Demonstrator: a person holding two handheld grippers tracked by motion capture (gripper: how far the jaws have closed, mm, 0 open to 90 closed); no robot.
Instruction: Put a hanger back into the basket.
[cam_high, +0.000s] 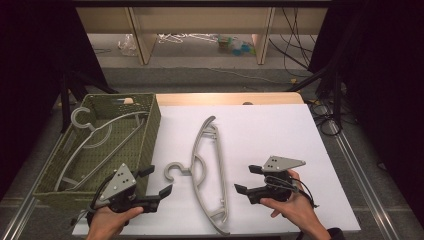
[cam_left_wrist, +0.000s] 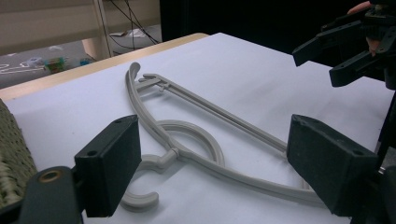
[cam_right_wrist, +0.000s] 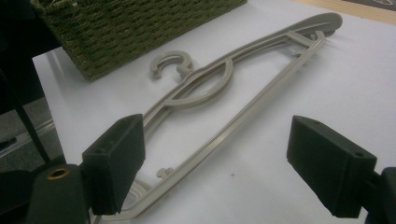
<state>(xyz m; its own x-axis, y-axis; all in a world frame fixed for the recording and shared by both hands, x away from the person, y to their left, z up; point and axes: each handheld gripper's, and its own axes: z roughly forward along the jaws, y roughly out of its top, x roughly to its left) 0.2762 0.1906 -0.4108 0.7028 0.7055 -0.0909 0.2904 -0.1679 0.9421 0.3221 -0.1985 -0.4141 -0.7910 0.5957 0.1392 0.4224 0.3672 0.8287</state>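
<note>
The grey hanger lies flat on the white bench, its long axis running away from the person, hook turned toward the woven basket, which already holds 1 hanger. The left hand-held gripper sits just beside the hook with jaws apart and nothing between them; the right hand-held gripper waits on the other side of the hanger, jaws also apart and empty.

The step looks like picking this hanger up for the basket. A sound grip would take 1 thin bar crosswise, near the neck where hook meets body, so the frame does not swing; the flat plastic leaves little to bite, so the lower jaw should slide under before closing.

The near end of the hanger lies close to the bench's front edge, so a nudge could tip it off. Open white surface lies right of the hanger; the basket wall stands close on the left, so the lift must clear its rim.
</note>
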